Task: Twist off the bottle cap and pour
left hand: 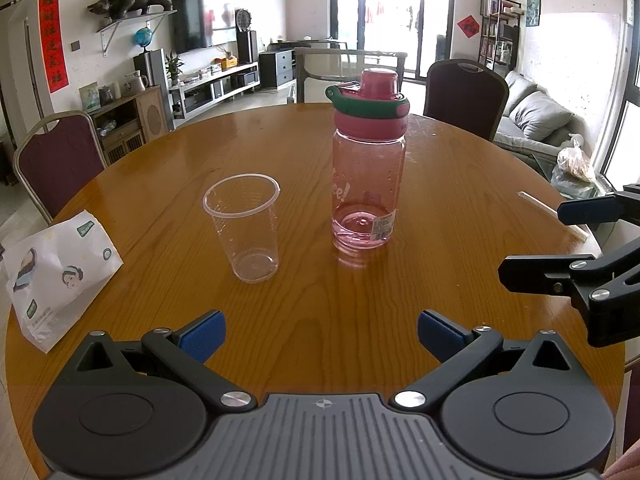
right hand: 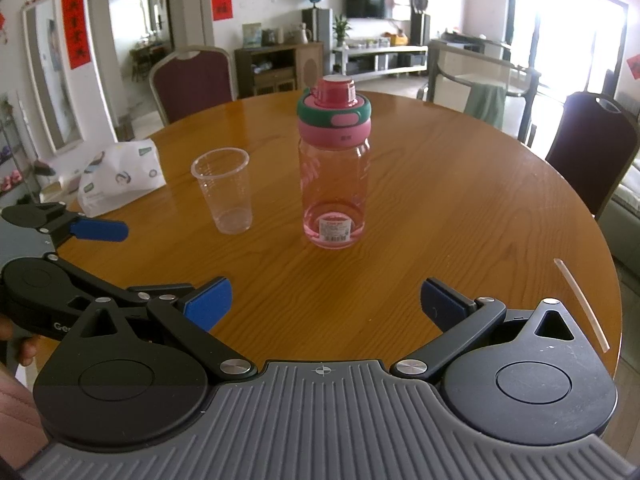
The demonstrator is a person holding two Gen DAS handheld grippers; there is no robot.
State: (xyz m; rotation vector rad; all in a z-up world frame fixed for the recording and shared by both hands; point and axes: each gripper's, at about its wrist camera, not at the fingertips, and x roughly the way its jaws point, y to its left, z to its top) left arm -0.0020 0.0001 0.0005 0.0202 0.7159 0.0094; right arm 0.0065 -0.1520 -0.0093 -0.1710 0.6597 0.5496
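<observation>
Both grippers spread wide, bottle [left hand: 366,172] capped, cup [left hand: 245,226] beside

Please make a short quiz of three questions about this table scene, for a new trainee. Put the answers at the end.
1. True or false: the cap is already off the pink water bottle.
2. Multiple choice: seen from both wrist views, the clear plastic cup stands A) to the left of the bottle, B) to the right of it, C) on top of it.
3. Fill in: both the left hand-held gripper and the right hand-held gripper are ____ and hold nothing.

Key: 1. False, the cap is still on the bottle. 2. A. 3. open.
</observation>
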